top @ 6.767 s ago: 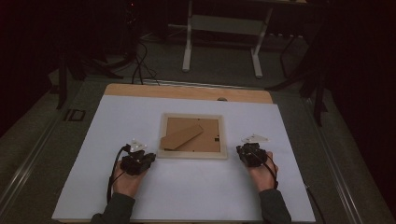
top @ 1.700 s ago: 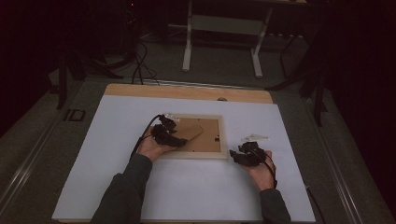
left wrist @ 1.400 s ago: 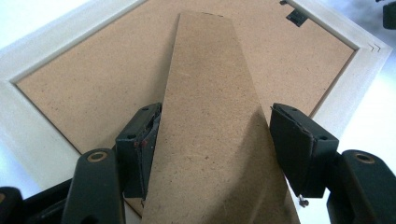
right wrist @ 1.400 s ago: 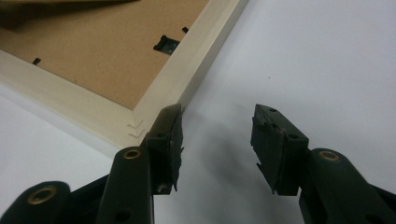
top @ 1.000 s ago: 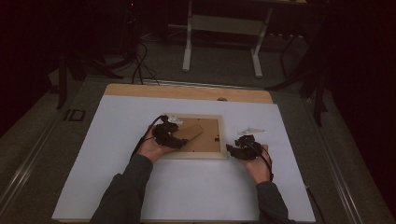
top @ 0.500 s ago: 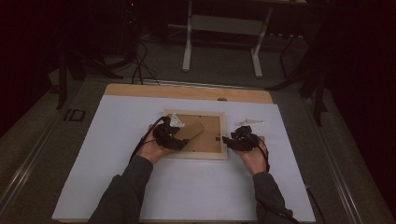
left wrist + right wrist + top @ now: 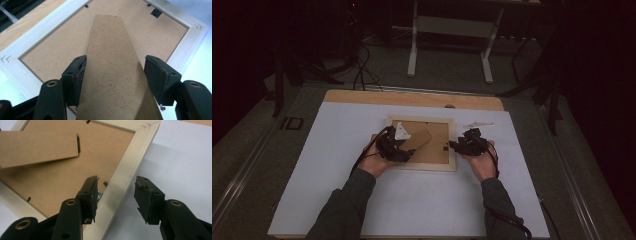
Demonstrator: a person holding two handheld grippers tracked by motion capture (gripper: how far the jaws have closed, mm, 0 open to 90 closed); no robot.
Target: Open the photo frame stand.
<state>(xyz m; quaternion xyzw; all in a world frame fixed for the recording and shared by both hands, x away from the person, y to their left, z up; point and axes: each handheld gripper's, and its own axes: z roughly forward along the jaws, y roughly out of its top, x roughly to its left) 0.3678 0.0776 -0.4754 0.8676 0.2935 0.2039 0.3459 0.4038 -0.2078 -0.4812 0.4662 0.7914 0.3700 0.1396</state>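
Note:
A pale wooden picture frame (image 7: 432, 166) lies face down on the white table top, its brown backing board (image 7: 100, 157) facing up. A brown cardboard stand strip (image 7: 422, 139) is hinged to the backing and runs diagonally across it. My left gripper (image 7: 406, 150) sits at the frame's near left, and in the left gripper view (image 7: 115, 72) its jaws rest against both edges of the strip (image 7: 112, 50), which is raised a little. My right gripper (image 7: 455, 145) stands open astride the frame's right rail (image 7: 135, 157), one jaw over the backing, the other over the table (image 7: 116, 192).
Small black turn tabs (image 7: 156, 12) hold the backing in the frame. The white table top (image 7: 337, 150) has a wooden strip (image 7: 412, 99) along its far edge. Beyond it, on the dark floor, are cables (image 7: 362, 70) and a white stand (image 7: 449, 30).
My right gripper has moved left across the table to the frame's right rail and now straddles it. My left gripper has stayed on the stand strip.

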